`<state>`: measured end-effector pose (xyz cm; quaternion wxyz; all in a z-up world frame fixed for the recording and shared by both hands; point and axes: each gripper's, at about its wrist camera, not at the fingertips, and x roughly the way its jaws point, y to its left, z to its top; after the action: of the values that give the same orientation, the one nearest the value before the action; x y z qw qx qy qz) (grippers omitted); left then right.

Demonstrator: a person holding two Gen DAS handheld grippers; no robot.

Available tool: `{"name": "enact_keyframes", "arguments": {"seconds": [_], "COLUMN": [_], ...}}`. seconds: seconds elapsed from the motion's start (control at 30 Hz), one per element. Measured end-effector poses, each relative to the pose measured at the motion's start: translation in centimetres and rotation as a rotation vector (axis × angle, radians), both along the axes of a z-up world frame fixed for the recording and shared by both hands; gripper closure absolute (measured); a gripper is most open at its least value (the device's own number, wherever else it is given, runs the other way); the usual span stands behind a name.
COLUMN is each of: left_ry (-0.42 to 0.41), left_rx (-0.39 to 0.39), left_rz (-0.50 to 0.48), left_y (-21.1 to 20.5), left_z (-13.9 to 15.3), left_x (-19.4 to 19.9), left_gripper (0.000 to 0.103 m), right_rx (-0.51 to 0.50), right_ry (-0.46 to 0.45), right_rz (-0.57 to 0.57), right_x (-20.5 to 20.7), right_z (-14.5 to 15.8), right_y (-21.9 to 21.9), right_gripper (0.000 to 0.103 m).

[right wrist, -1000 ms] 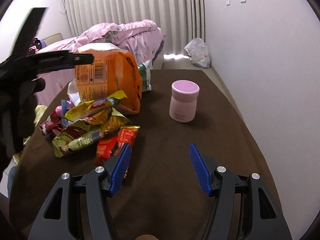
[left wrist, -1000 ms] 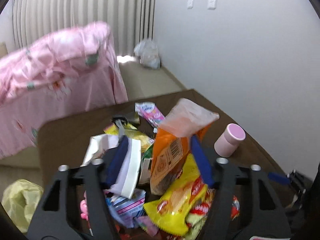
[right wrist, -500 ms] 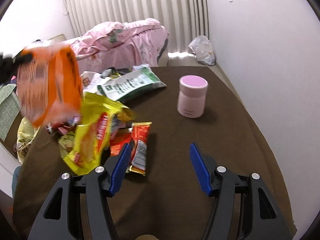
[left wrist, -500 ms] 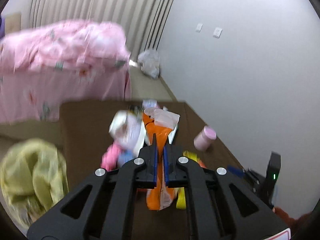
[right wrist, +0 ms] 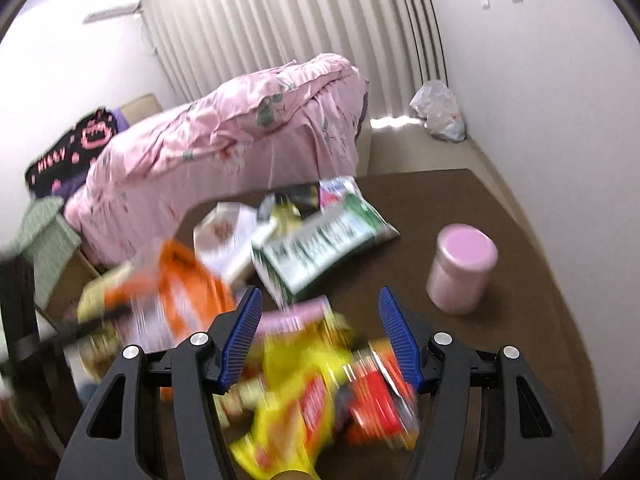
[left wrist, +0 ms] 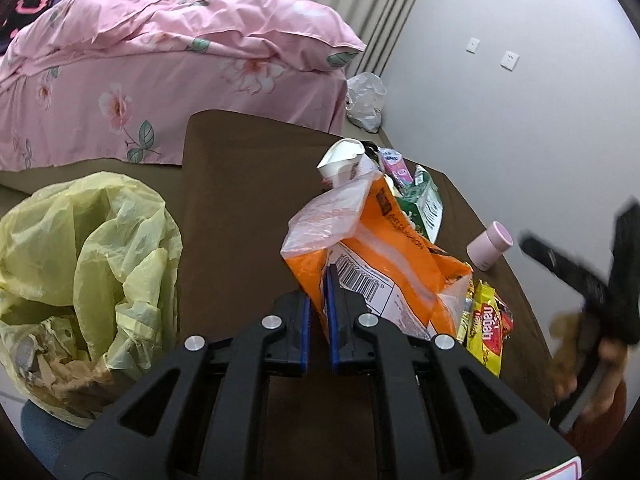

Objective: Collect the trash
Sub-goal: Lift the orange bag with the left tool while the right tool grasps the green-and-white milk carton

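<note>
Brown tabletop (left wrist: 240,184) carries the litter; left gripper (left wrist: 319,280), jaws clamped on the orange bag (left wrist: 384,248), has the yellow bin bag (left wrist: 92,248) at nine o'clock; right gripper (right wrist: 320,328) gapes over yellow wrappers (right wrist: 296,400).

Left tongs (left wrist: 319,292) pinch the orange bag (left wrist: 384,256) beside the yellow bin liner (left wrist: 88,248).

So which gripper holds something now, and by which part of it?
The left gripper is shut on the orange bag, pinching its lower edge beside the barcode. The right gripper is open above the wrappers and holds nothing.
</note>
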<state>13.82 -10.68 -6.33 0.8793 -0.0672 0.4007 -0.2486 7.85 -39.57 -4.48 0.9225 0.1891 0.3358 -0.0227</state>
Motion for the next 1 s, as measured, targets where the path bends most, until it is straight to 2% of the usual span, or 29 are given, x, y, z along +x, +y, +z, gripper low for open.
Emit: {"name": "enact_keyframes", "arguments": {"seconds": [0.17, 0.27, 0.33, 0.37, 0.43, 0.5, 0.63, 0.73, 0.8, 0.83, 0.87, 1.0], "left_ry": [-0.002, -0.009, -0.01, -0.007, 0.006, 0.023, 0.047, 0.057, 0.057, 0.054, 0.049, 0.029], "left_rx": [-0.063, -0.079, -0.084, -0.087, -0.106, -0.131, -0.157, -0.165, -0.163, -0.159, -0.156, -0.143], "left_rz": [0.016, 0.009, 0.013, 0.016, 0.026, 0.044, 0.068, 0.075, 0.08, 0.082, 0.084, 0.074], "left_y": [1.2, 1.6, 1.9, 2.0, 2.4, 2.9, 3.4, 3.7, 3.9, 4.1, 4.2, 4.7], "left_z": [0.1, 0.0, -0.2, -0.3, -0.6, -1.1, -1.8, -2.0, -1.9, -1.7, -1.6, -1.2], "left_x": [0.2, 0.3, 0.5, 0.6, 0.9, 1.3, 1.7, 1.6, 1.4, 1.2, 1.0, 0.5], "left_gripper": [0.097, 0.091, 0.09, 0.09, 0.089, 0.089, 0.089, 0.089, 0.089, 0.089, 0.089, 0.089], "right_rx": [0.169, 0.147, 0.178, 0.215, 0.256, 0.288, 0.292, 0.34, 0.419, 0.424, 0.407, 0.281], "right_ry": [0.089, 0.152, 0.211, 0.244, 0.24, 0.247, 0.267, 0.316, 0.364, 0.35, 0.331, 0.239], "right_rz": [-0.074, -0.129, -0.164, -0.176, -0.19, -0.167, -0.131, -0.088, -0.057, -0.064, -0.067, -0.007], "right_x": [8.5, 11.6, 12.9, 13.2, 12.7, 12.6, 12.9, 13.8, 14.3, 13.9, 13.6, 12.0], "right_z": [-2.2, -3.5, -4.6, -5.4, -5.9, -6.2, -6.4, -7.4, -8.7, -8.7, -8.4, -5.4], "right_y": [-1.0, -1.3, -2.3, -2.8, -3.6, -3.9, -3.9, -3.9, -3.7, -3.7, -3.5, -2.2], "right_gripper": [0.045, 0.045, 0.045, 0.045, 0.045, 0.045, 0.042, 0.04, 0.04, 0.043, 0.047, 0.049]}}
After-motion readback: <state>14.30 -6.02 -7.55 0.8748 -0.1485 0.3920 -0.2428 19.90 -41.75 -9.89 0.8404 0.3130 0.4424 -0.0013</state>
